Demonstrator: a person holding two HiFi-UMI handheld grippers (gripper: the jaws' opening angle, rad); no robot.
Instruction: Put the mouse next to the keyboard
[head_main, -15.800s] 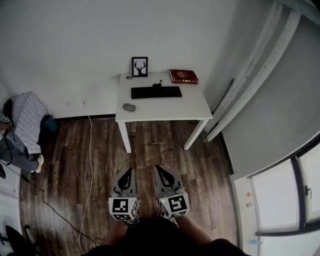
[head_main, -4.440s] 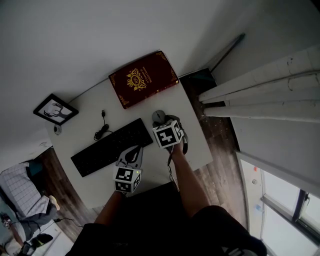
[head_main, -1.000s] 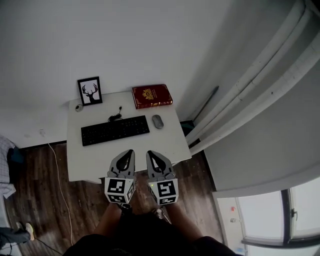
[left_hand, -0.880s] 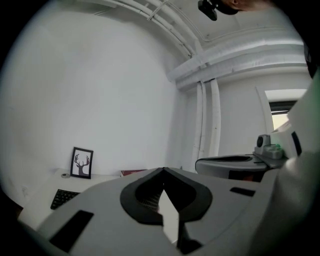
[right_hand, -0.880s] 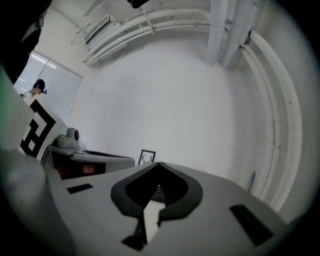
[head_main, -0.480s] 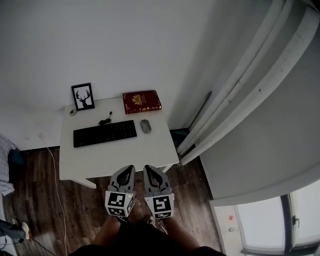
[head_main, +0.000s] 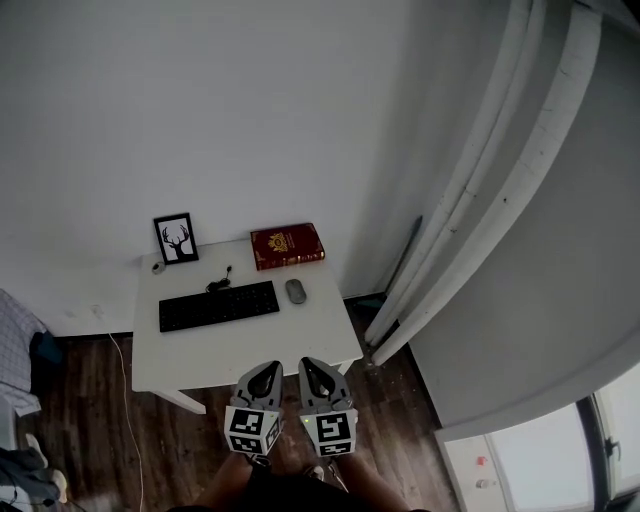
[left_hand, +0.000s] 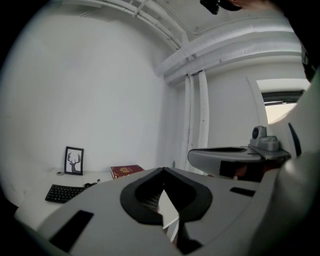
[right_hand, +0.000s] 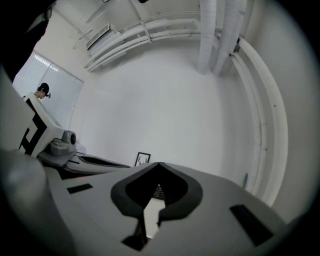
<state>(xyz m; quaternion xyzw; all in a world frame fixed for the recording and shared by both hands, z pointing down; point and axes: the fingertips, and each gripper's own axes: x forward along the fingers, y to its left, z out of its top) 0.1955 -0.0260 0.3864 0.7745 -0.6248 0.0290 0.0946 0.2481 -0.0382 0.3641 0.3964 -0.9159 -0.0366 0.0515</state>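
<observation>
Backed away from the table (head_main: 200, 350), the person holds left gripper (head_main: 266, 372) and right gripper (head_main: 311, 368) short of the keyboard (head_main: 218, 305), jaws together, empty, while the mouse (head_main: 295, 290), just right of it, looks light, slick-shelled, best pinched across its sides.

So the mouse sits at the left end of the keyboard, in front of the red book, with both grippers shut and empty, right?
No: the mouse lies at the right end of the keyboard, not the left, as the head view shows. It is in front of the red book, and the left gripper and right gripper are shut and empty.
</observation>
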